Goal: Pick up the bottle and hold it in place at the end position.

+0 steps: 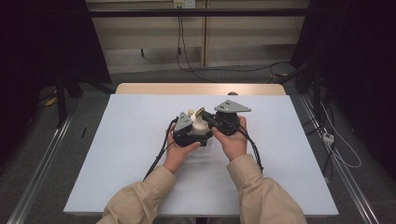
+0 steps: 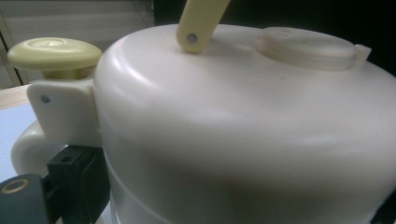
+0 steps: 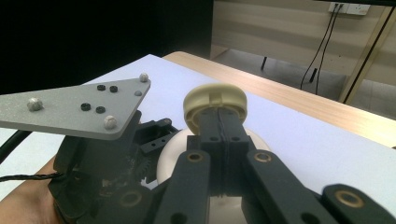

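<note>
I see a cream-white rounded plastic jug [image 1: 200,126] on the pale blue-white table sheet [image 1: 126,140], sitting between my two tools, which crowd it from either side.

My left gripper [image 1: 187,130] is pressed right up against the jug's side. In the left gripper view the jug's smooth domed body [image 2: 243,130] is directly ahead of the camera, very close. One black pad [image 2: 77,179] lies against the body just under the white bracket [image 2: 60,114] that carries the pale yellow mushroom-shaped knob [image 2: 53,53], beside the curved white handle [image 2: 25,149]. The other jaw only peeks in at the far lower corner, so the jaws straddle the wide body and appear to clamp it.

On the top of the dome, farther from that tool, sit a pale yellow flat lever [image 2: 198,21], pinned to the lid, and a low round cream cap [image 2: 306,46].

My right gripper [image 3: 219,135] comes in from the opposite side, above the jug. Its two black jaws are pressed together, with only a thin seam between them. Their tips lie at the near edge of the round pale yellow knob [image 3: 215,103], which stands just beyond and above them; I cannot tell whether they pinch any part of it. The white dome lies below the jaws. The left tool's grey three-cornered plate [image 3: 79,109] shows just beside them.
</note>
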